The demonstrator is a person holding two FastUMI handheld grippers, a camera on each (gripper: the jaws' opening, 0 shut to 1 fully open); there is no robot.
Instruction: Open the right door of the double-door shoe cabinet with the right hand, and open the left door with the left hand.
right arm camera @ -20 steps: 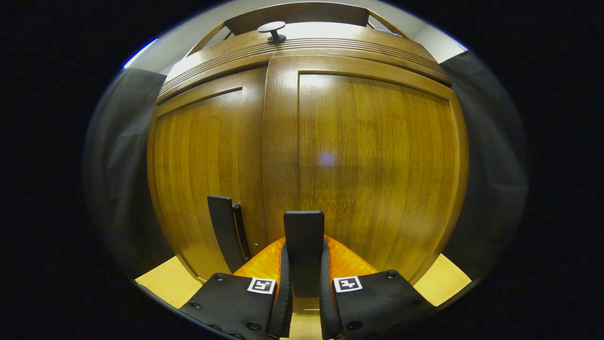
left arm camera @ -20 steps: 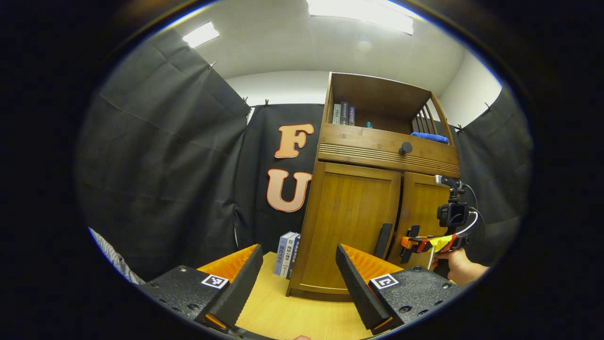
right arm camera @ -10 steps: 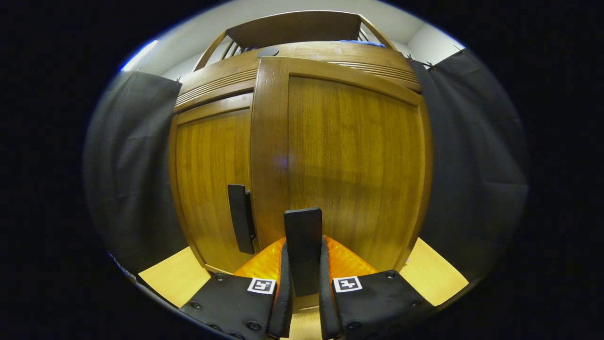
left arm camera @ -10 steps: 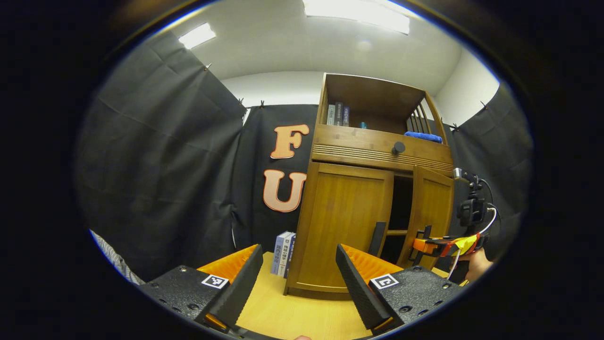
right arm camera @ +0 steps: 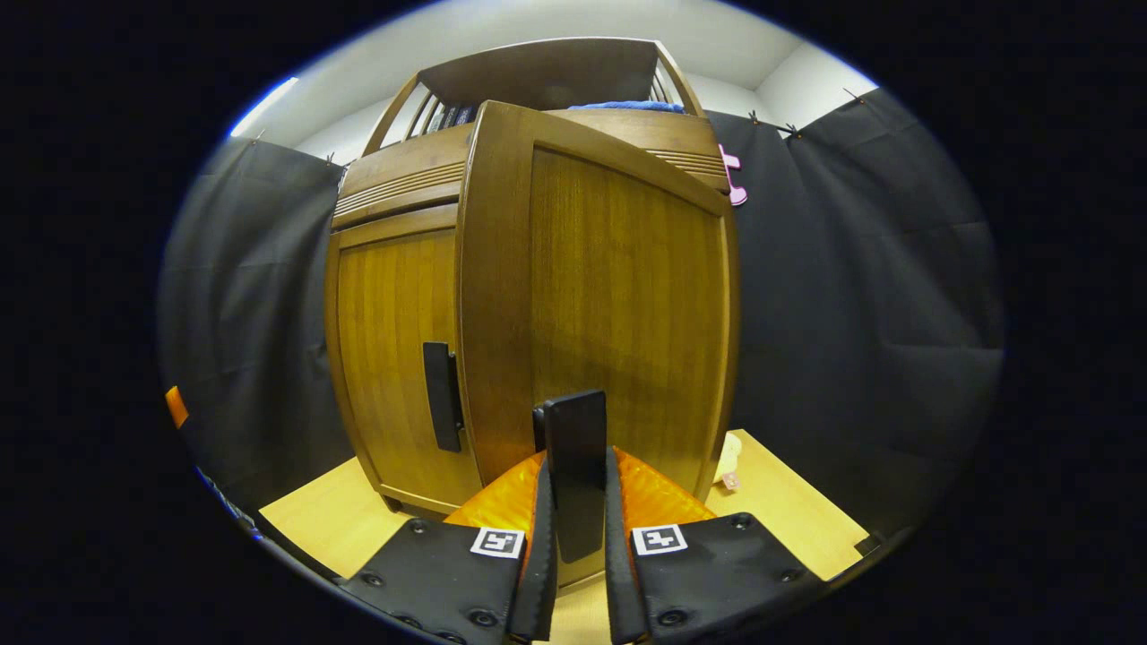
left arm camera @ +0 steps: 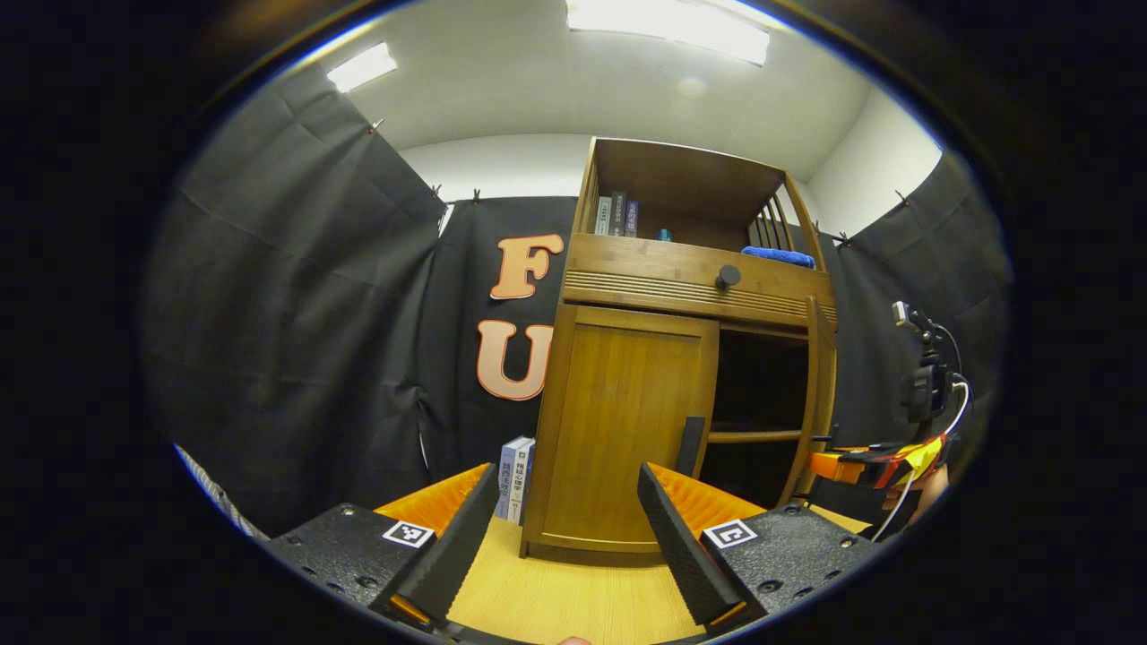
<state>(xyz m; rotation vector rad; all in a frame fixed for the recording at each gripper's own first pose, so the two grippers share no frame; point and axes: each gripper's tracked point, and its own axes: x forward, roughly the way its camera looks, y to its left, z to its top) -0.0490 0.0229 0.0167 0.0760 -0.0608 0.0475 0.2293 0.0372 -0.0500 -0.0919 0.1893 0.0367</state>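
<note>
A wooden shoe cabinet (left arm camera: 690,269) stands on the light wood floor. Its right door (right arm camera: 618,305) is swung well out, seen edge-on in the left gripper view as the right door (left arm camera: 820,394), with a dark interior and a shelf (left arm camera: 757,436) behind it. My right gripper (right arm camera: 576,537) is shut on that door's black handle (right arm camera: 576,466); the right gripper (left arm camera: 860,461) also shows beside the door's edge. The left door (left arm camera: 627,421) is closed, its black handle (left arm camera: 692,446) near the inner edge. My left gripper (left arm camera: 564,528) is open, some way in front of the left door.
Books (left arm camera: 513,466) stand on the floor left of the cabinet. The top shelf holds books (left arm camera: 616,215) and a blue cloth (left arm camera: 778,255); a drawer with a round knob (left arm camera: 728,276) sits above the doors. A small pale object (right arm camera: 730,452) lies on the floor right of the cabinet.
The right door has swung from closed to wide open, pulled by my right gripper on its handle. My left gripper has stayed open and shifted slightly relative to the cabinet.
</note>
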